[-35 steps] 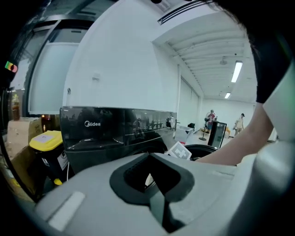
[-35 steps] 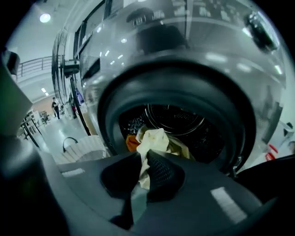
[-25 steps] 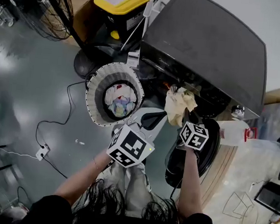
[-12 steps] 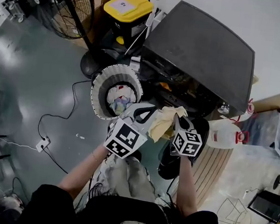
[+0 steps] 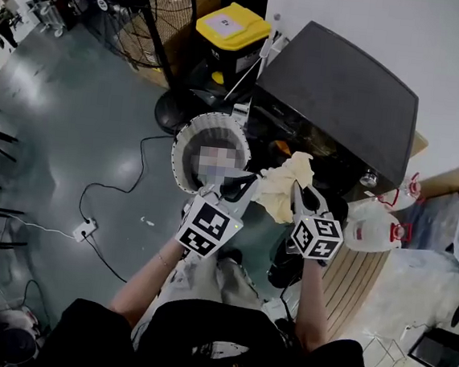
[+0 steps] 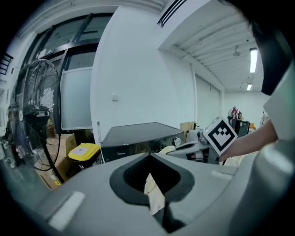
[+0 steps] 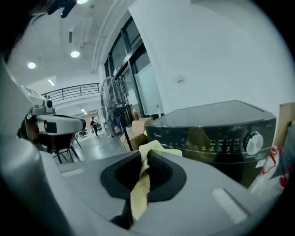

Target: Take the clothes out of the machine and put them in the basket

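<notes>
A pale yellow cloth (image 5: 283, 188) hangs between my two grippers in front of the dark machine (image 5: 338, 100). My left gripper (image 5: 247, 184) is shut on one edge of the yellow cloth (image 6: 154, 196). My right gripper (image 5: 300, 192) is shut on the other side of the yellow cloth (image 7: 140, 189). The white ribbed basket (image 5: 188, 131) stands on the floor left of the machine, just beyond the left gripper; its contents are blurred over. The machine's round door (image 5: 287, 261) hangs open below the right gripper.
A yellow-lidded black bin (image 5: 236, 36) and a standing fan (image 5: 153, 10) are behind the basket. A cable and power strip (image 5: 85, 226) lie on the floor at left. A white jug (image 5: 377, 231) and a wooden board (image 5: 356, 276) are at right.
The cloth has come away from the machine's opening and moved left toward the basket. My left gripper has closed on it alongside the right. The head view has shifted.
</notes>
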`<state>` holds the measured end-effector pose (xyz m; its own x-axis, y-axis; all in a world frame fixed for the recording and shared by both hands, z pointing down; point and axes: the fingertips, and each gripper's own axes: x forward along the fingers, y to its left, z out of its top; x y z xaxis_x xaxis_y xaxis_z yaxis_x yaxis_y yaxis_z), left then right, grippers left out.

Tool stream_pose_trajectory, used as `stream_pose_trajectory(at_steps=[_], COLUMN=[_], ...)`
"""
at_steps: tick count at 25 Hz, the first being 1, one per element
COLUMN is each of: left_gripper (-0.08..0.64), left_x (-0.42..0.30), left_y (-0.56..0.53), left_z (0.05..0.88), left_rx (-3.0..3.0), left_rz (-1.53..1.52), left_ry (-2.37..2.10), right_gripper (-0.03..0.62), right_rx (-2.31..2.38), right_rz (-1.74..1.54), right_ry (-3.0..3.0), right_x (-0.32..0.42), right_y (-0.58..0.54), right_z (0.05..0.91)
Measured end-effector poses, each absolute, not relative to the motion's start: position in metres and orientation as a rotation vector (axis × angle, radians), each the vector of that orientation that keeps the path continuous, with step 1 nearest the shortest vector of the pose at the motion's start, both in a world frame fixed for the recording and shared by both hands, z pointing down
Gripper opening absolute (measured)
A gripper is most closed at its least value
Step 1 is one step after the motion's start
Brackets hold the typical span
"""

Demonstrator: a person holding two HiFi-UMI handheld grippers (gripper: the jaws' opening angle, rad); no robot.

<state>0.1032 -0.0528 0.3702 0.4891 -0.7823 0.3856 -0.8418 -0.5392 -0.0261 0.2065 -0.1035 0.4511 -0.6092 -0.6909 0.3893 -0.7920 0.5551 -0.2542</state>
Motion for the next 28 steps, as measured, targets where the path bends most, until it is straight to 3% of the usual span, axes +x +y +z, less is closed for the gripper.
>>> stream_pose_trajectory(at_steps=[11, 28], left_gripper=[0.0, 0.0], left_x=[0.043, -0.083], left_y=[-0.024, -0.039], left_z=[0.351, 0.364], left_rx=[2.477, 2.422], left_rz=[0.477, 0.406], left_ry=[-1.536, -1.509], right_gripper=[0.032, 0.034], right_rx=[1.137, 1.11], right_rz=[0.463, 0.419], right_ry=[-2.722, -2.709], right_x=[0.144, 0.019], right_y=[-0.086, -0.101], right_z=[0.375, 0.354])
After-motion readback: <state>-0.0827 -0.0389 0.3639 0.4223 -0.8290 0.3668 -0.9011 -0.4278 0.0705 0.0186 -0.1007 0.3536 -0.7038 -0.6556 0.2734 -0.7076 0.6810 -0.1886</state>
